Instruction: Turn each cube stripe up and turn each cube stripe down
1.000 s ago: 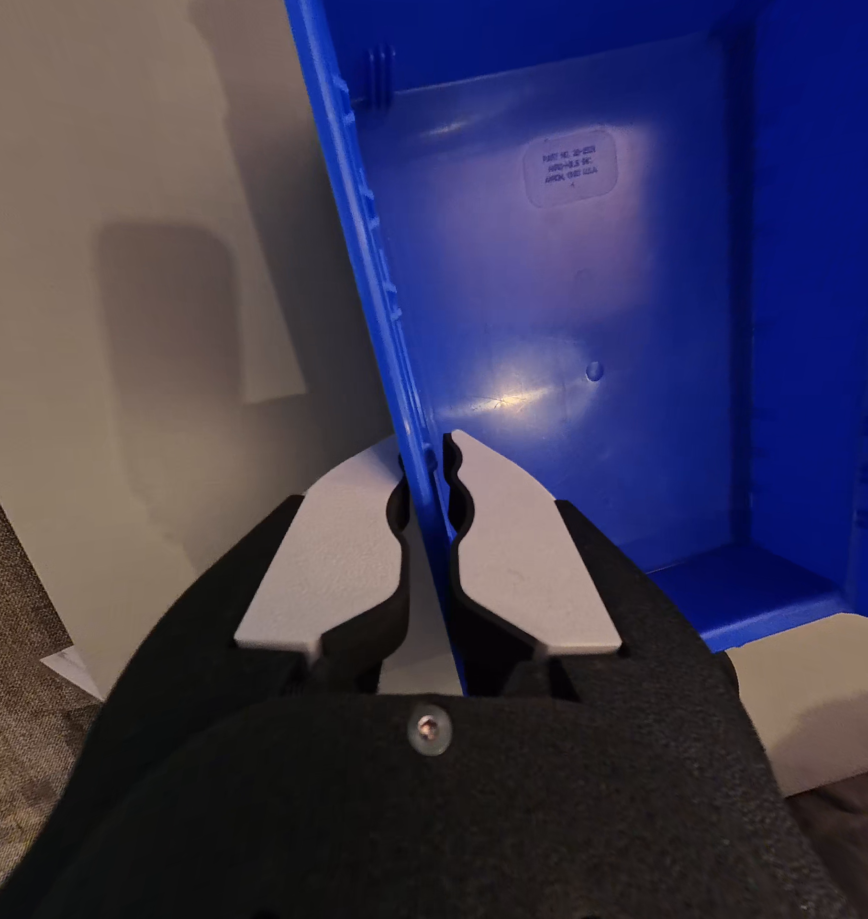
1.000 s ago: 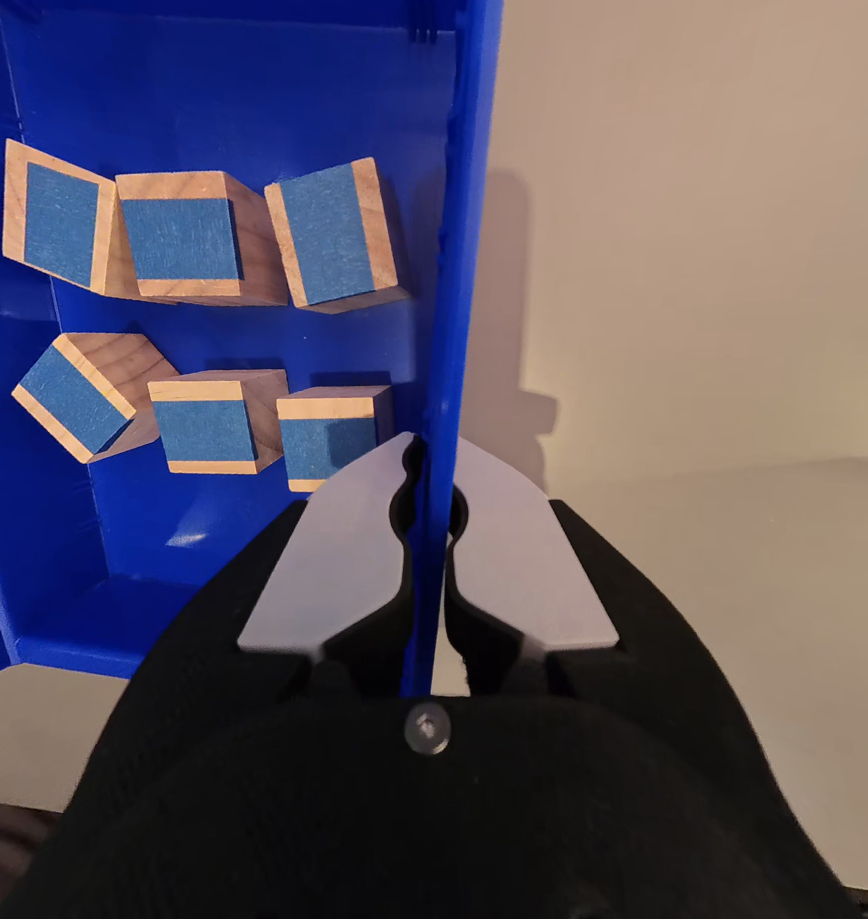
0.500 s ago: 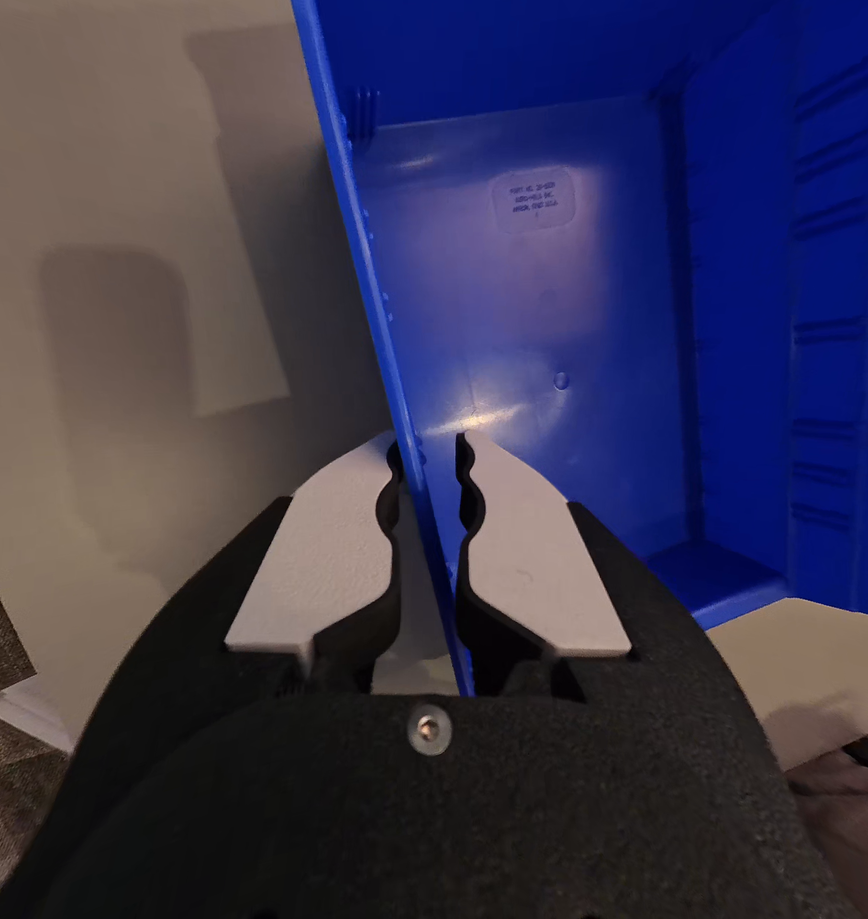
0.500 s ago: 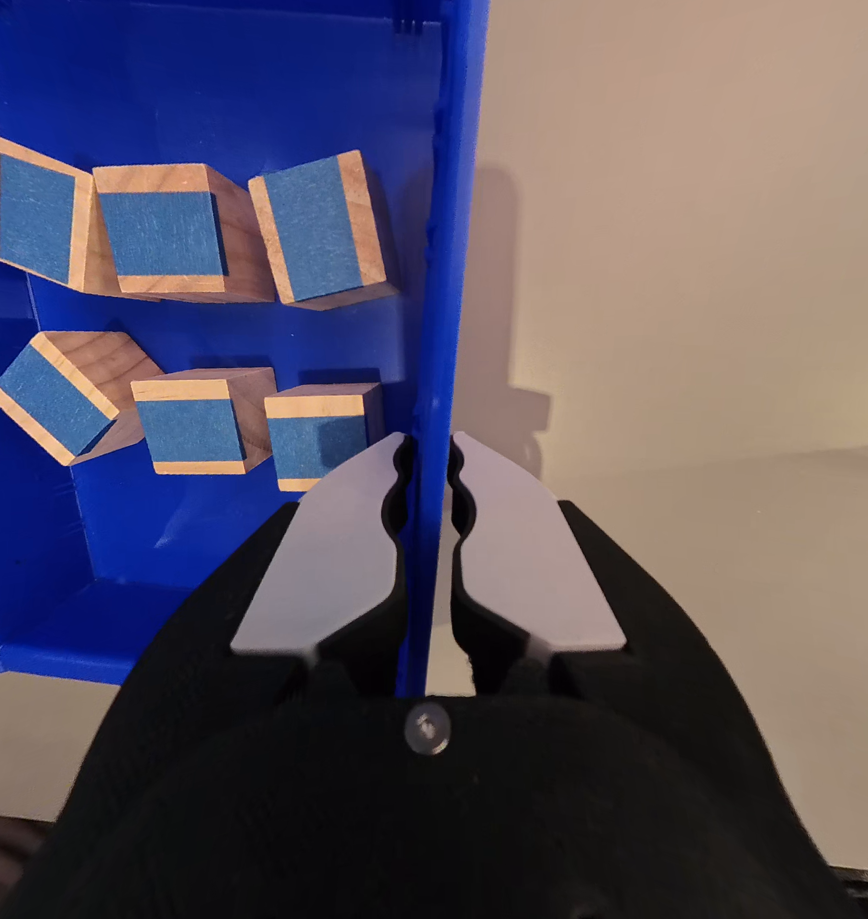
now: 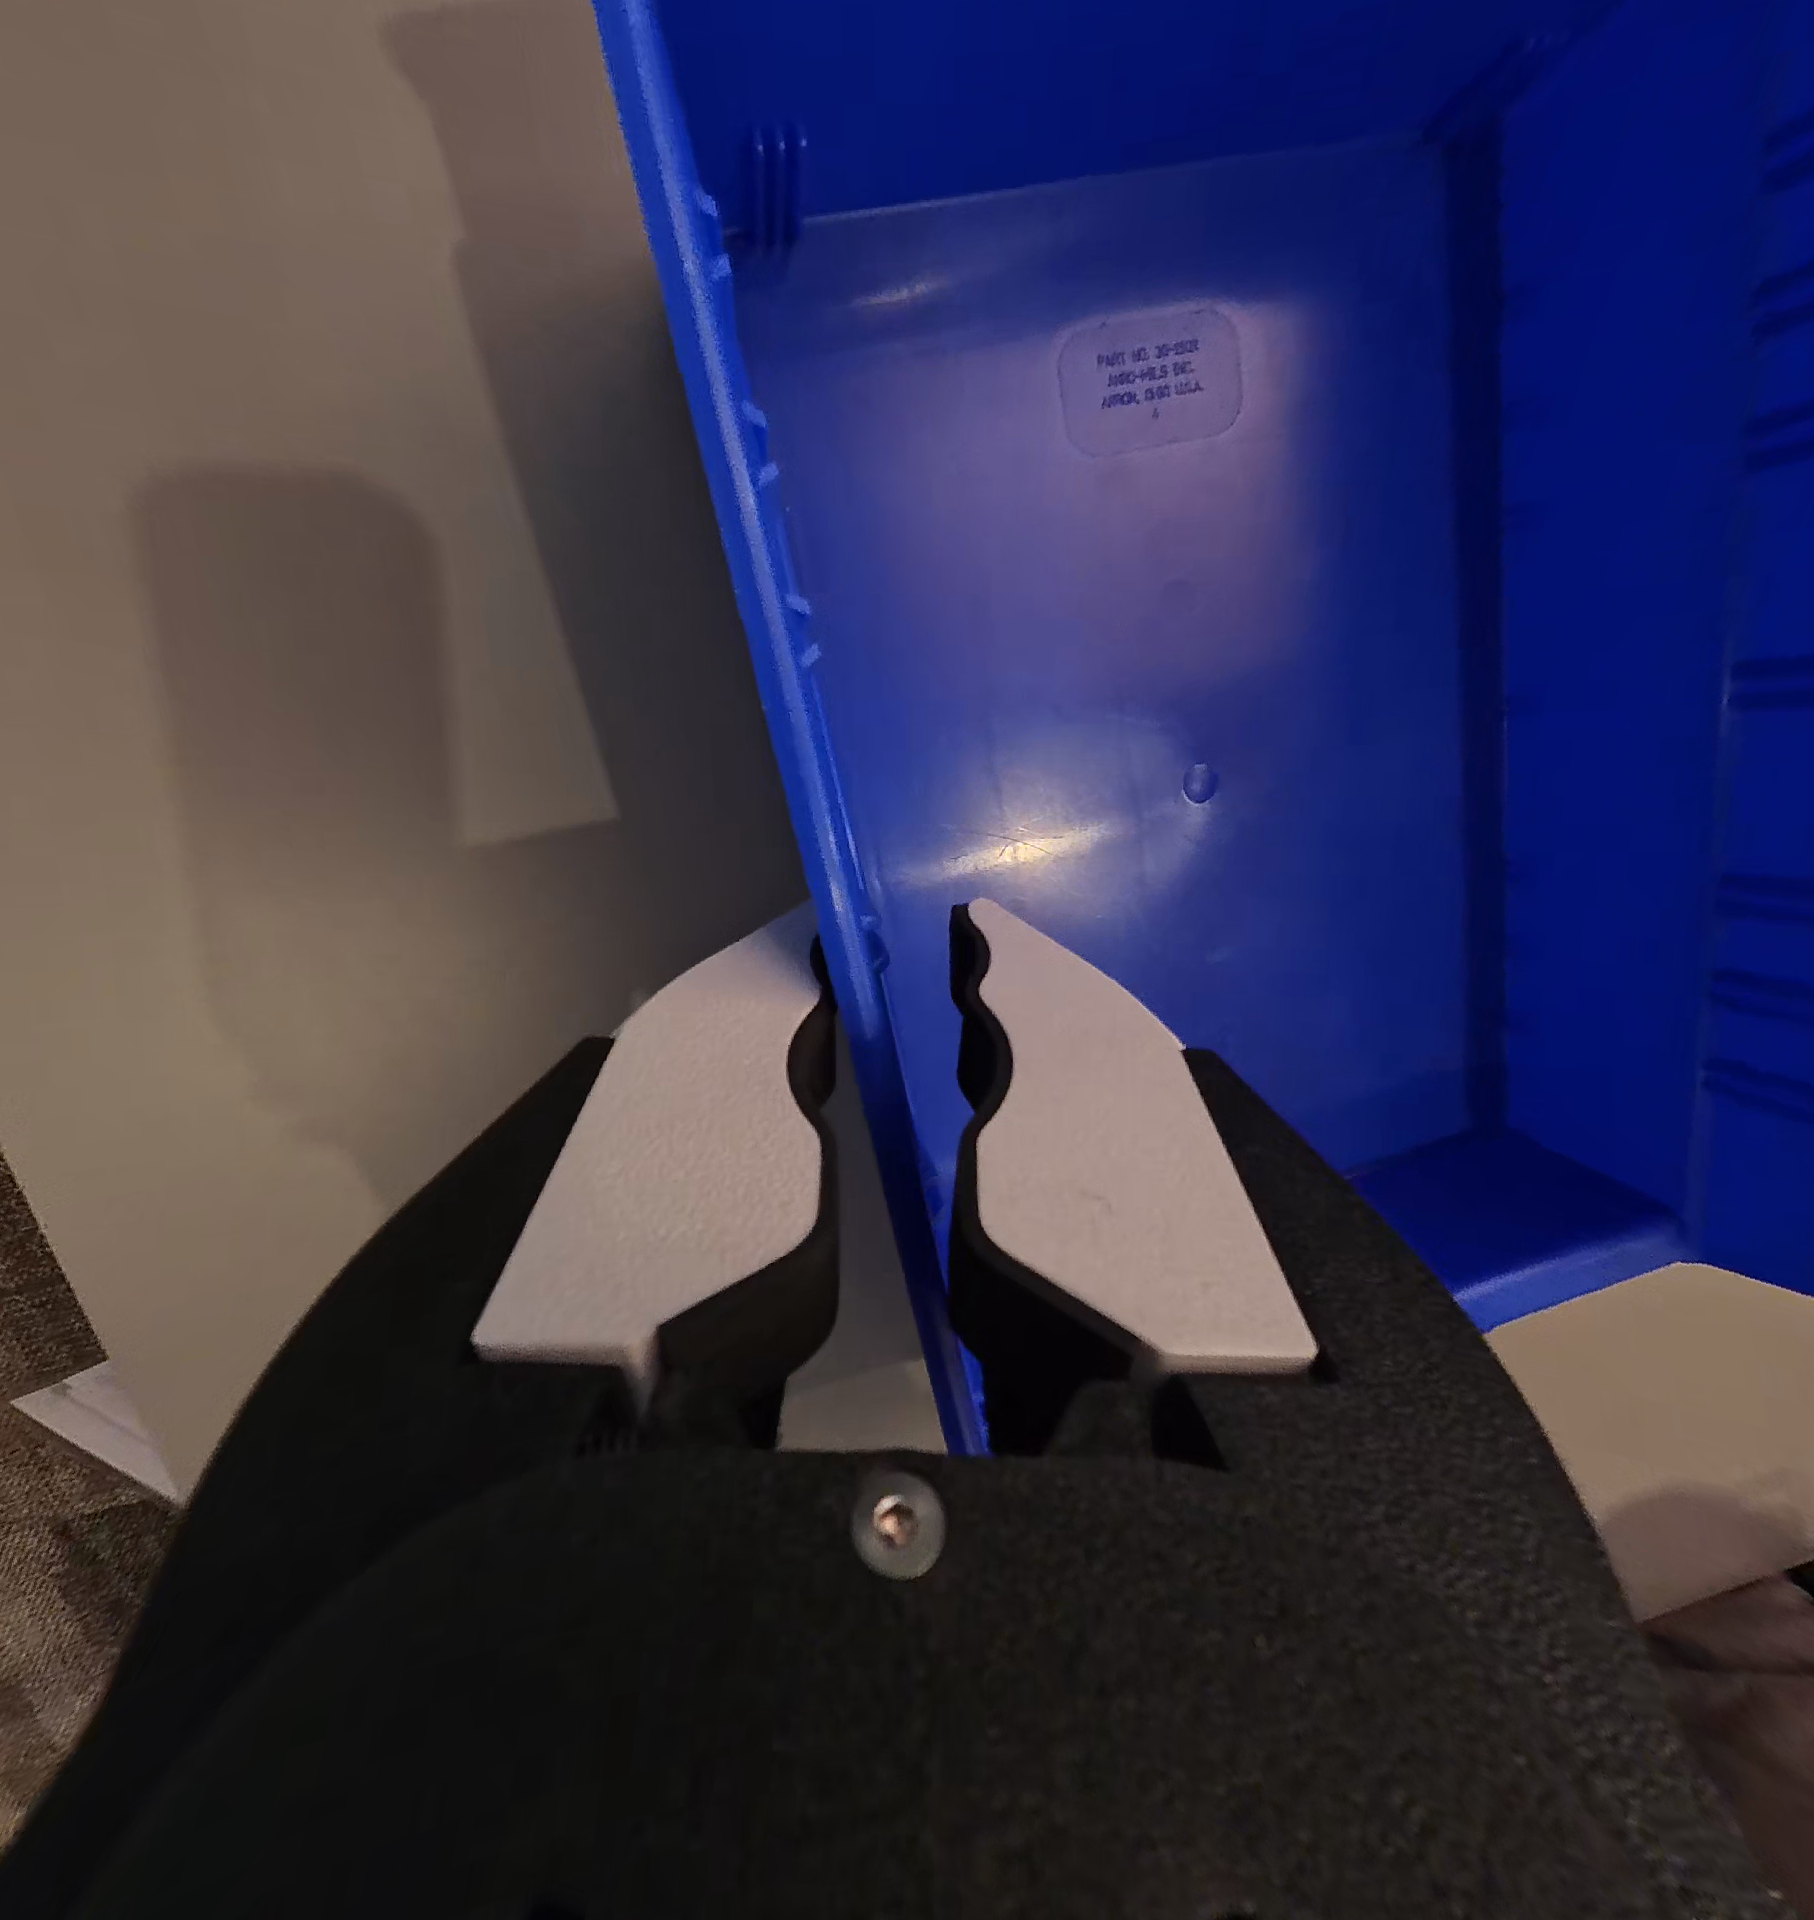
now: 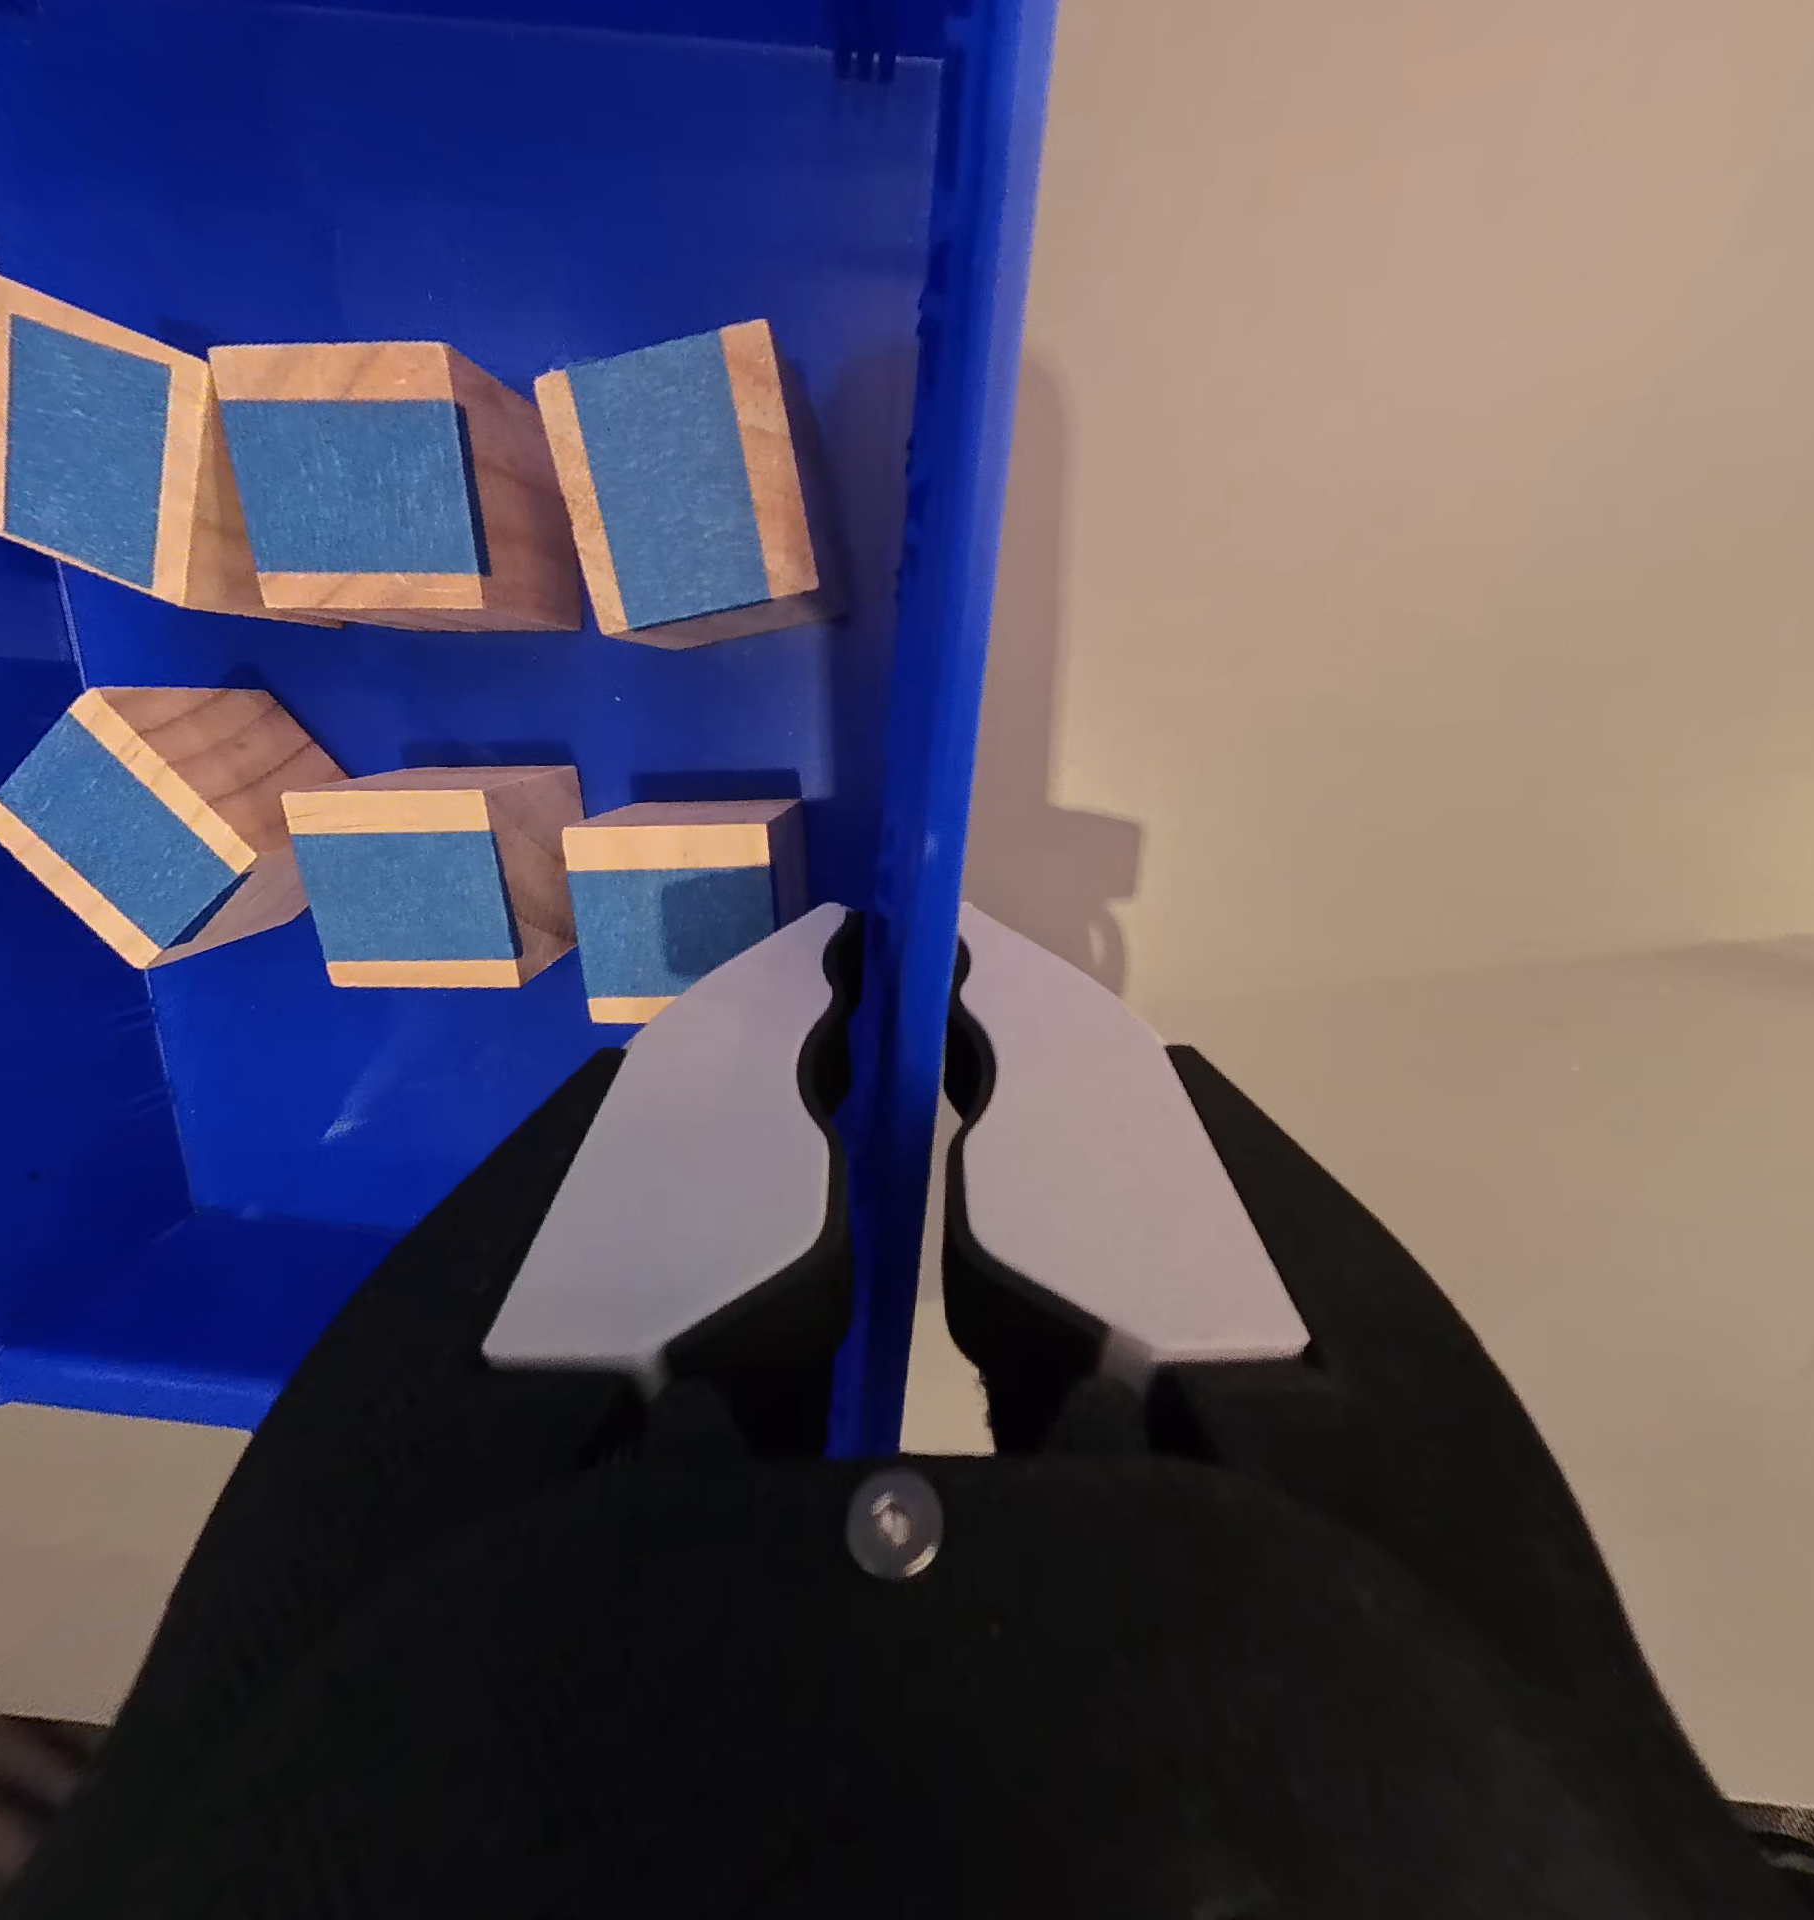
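Observation:
Several wooden cubes with a blue stripe face lie in two rows on the floor of a blue bin (image 6: 976, 416), stripe faces toward the camera. The far row ends at a cube (image 6: 674, 478) by the right wall. The near row ends at a cube (image 6: 664, 894) partly behind my right gripper (image 6: 903, 914). That gripper straddles the bin's right wall, jaws slightly apart. My left gripper (image 5: 887, 925) straddles the bin's left wall (image 5: 778, 582), open, with a gap at its right finger (image 5: 1090, 1143). No cubes show in the left wrist view.
The bin stands on a beige table top (image 6: 1454, 623). Brown carpet (image 5: 9, 1351) and a white sheet corner (image 5: 103, 1423) lie past the table's left edge. The bin floor (image 5: 1142, 675) shows a moulded label patch.
Both grippers were pinched on the bin's side walls a second ago. Both have loosened and now stand slightly open around the walls. The cubes have kept their places in the bin.

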Tool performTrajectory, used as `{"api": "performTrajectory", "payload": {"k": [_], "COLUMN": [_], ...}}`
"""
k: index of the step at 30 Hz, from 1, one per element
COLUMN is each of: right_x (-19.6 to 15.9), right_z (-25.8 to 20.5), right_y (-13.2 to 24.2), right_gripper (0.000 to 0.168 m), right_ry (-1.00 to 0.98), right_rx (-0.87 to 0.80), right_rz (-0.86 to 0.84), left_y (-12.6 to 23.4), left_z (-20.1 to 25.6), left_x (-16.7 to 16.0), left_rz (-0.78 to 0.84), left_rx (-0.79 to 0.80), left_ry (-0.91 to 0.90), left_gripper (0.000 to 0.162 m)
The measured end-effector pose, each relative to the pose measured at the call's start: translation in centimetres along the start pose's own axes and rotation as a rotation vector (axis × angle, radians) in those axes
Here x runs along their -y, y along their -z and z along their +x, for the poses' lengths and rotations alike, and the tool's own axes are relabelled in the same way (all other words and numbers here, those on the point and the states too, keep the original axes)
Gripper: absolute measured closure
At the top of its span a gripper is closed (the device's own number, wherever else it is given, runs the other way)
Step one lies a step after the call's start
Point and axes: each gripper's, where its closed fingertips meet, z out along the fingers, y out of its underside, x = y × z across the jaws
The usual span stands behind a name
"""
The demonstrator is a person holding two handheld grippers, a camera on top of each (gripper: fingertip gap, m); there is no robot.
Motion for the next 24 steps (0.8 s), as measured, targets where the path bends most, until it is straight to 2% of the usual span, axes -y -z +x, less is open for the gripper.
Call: {"api": "performTrajectory", "payload": {"k": [12, 14, 19, 24], "right_x": [-0.11, -0.27, -0.33, -0.35], "right_z": [0.04, -0.19, -0.28, -0.28], "right_y": [0.15, 0.01, -0.07, -0.05], "right_gripper": [0.154, 0.159, 0.160, 0.161], "right_ry": [-0.011, -0.013, -0.026, -0.035], "right_rx": [0.011, 0.032, 0.050, 0.052], "right_rz": [0.002, -0.007, -0.008, -0.006], "left_y": [-0.21, -0.27, -0.41, -0.39], "left_z": [-0.27, -0.30, -0.35, -0.44], "left_x": [-0.37, -0.42, -0.52, -0.70], "left_rz": [-0.030, -0.038, -0.051, -0.053], "left_rx": [0.040, 0.052, 0.079, 0.072], "left_ry": [-0.008, -0.012, -0.032, -0.014], "left_gripper": [0.149, 0.149, 0.150, 0.156]}}
